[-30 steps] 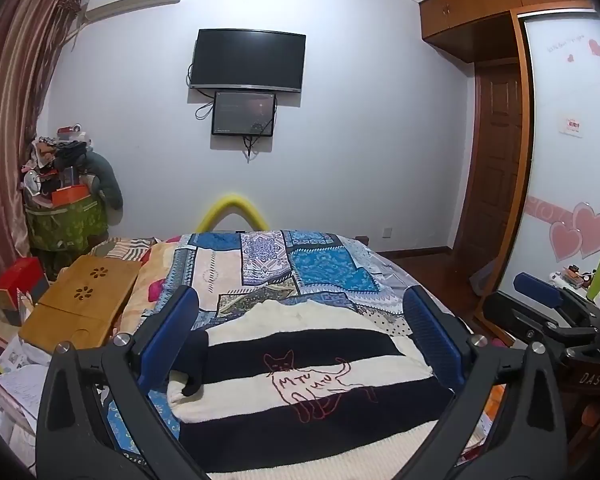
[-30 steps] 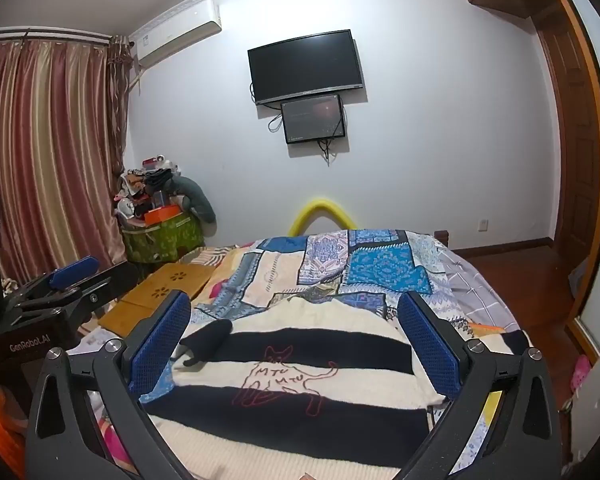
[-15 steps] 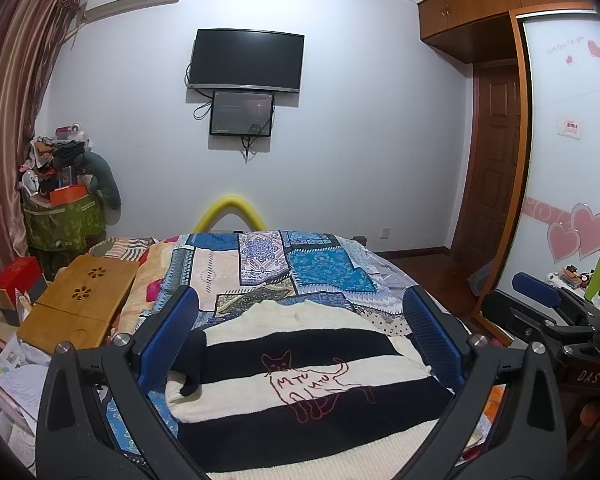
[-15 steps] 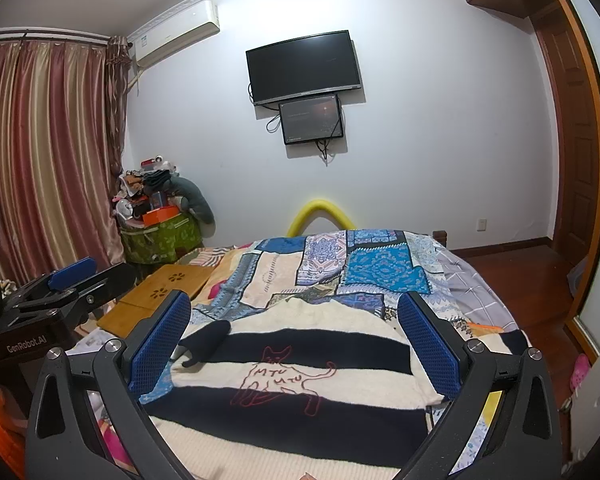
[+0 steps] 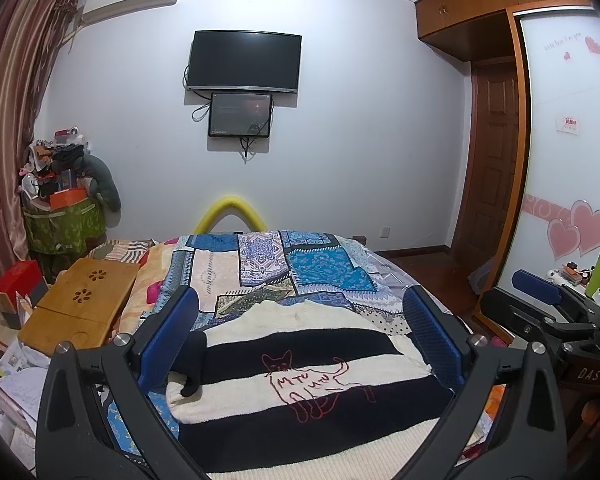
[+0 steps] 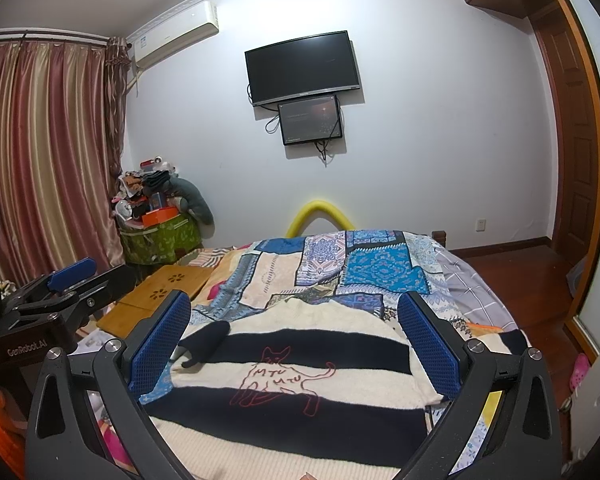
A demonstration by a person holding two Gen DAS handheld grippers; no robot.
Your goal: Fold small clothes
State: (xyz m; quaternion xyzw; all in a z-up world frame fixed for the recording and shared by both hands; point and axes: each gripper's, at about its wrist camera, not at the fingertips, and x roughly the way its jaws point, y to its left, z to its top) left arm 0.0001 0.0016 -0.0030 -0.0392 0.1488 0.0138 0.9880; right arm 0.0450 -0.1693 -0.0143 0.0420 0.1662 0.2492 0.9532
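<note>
A cream and black striped sweater (image 5: 300, 384) (image 6: 292, 384) with a red cat outline lies flat on the bed, a black sleeve end (image 5: 194, 360) (image 6: 208, 340) folded in at its left. My left gripper (image 5: 300, 336) hovers above it, open, nothing between its blue pads. My right gripper (image 6: 296, 336) is likewise open and empty over the sweater. Each gripper also shows at the edge of the other's view: the right gripper (image 5: 548, 312) and the left gripper (image 6: 60, 292).
A patchwork quilt (image 5: 284, 272) covers the bed. A wooden lap table (image 5: 80, 304) and boxes crowd the left side; a green bin (image 5: 64, 224) piled with clutter stands by the curtain. A wardrobe (image 5: 568, 160) and door are on the right, a TV (image 5: 244, 60) on the far wall.
Both views have shifted very slightly; the sweater and both grippers stay as they were.
</note>
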